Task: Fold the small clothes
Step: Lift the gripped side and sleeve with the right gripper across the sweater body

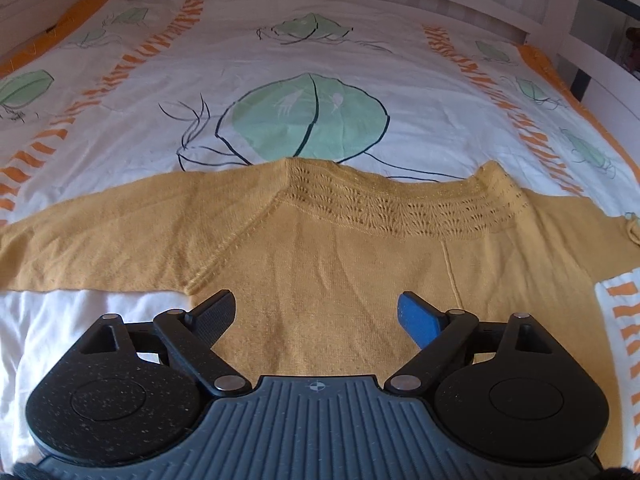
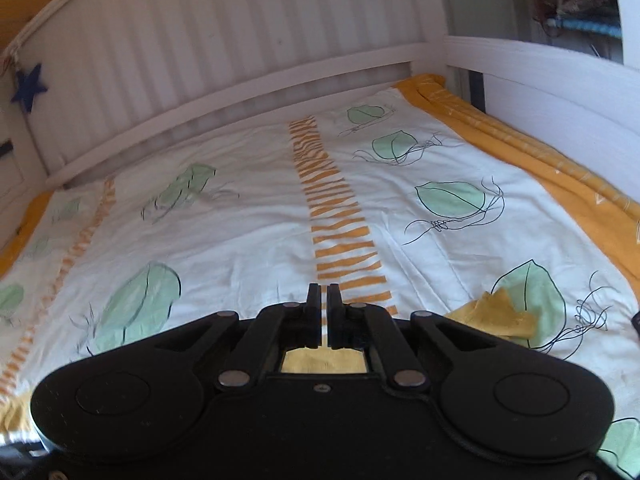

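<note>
Hovering over yellow sweater [image 1: 320,264] on bedspread [image 1: 280,60]: left gripper [image 1: 316,316] spread wide, right gripper [image 2: 324,308] pressed together, empty.

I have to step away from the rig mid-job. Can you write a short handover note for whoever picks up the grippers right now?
Left gripper: jaws wide open, nothing between them, above the lower body of the yellow knit sweater.
Right gripper: jaws nearly closed, apparently empty, pointing up the bedspread; a yellow sleeve end lies just to its right.
Sweater: spread flat on the bedspread, neckline towards the white headboard, both sleeves stretched out sideways.
Done: garment laid out.
Left: no fold visible yet; sleeves and body all remain to be folded.
</note>
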`<state>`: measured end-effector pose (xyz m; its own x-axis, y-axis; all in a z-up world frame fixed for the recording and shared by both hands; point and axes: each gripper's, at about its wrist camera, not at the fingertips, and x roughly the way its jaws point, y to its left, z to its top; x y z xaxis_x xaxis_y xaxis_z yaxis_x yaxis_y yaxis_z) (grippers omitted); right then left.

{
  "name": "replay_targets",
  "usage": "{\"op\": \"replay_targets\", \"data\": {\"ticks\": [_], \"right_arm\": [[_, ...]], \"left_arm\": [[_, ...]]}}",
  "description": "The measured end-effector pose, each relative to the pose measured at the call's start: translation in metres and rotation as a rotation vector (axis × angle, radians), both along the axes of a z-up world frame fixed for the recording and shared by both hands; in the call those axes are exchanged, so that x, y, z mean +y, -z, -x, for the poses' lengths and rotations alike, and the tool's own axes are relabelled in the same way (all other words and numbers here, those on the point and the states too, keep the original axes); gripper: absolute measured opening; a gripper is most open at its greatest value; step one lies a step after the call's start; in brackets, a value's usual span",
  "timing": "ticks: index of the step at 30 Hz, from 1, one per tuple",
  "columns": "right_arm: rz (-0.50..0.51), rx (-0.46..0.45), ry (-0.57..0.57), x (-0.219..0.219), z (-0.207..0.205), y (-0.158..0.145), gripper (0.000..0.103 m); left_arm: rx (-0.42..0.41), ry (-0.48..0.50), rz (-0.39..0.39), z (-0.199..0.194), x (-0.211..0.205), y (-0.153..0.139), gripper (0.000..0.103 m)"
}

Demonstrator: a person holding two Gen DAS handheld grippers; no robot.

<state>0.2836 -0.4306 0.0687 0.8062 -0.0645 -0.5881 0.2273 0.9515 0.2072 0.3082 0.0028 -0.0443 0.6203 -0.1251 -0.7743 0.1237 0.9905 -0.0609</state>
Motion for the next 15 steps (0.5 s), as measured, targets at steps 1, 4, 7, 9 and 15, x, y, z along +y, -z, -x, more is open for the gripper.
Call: {"op": "replay_targets", "data": {"ticks": [1,4,7,9,15], "right_arm": [[0.01,0.015,0.005,0.001,0.001,0.003,0.017],[0.005,0.028,0.051,-0.006,0.007,0.012,0.044],[0.058,0.028,0.112,-0.015,0.014,0.021,0.081],[0.08,0.019,0.144,-0.024,0.013,0.029,0.083],[0.243,0.035,0.351,-0.049,-0.016,0.066,0.098]], "left_arm": [[-0.008,0.004,-0.008,0.002,0.0,-0.002,0.089],[-0.039,0.012,-0.026,0.007,-0.002,-0.005,0.089],[-0.072,0.013,-0.041,0.009,-0.007,-0.009,0.089],[-0.097,0.007,-0.057,0.009,-0.011,-0.01,0.089],[-0.062,0.03,-0.025,-0.001,-0.017,-0.003,0.089]]}}
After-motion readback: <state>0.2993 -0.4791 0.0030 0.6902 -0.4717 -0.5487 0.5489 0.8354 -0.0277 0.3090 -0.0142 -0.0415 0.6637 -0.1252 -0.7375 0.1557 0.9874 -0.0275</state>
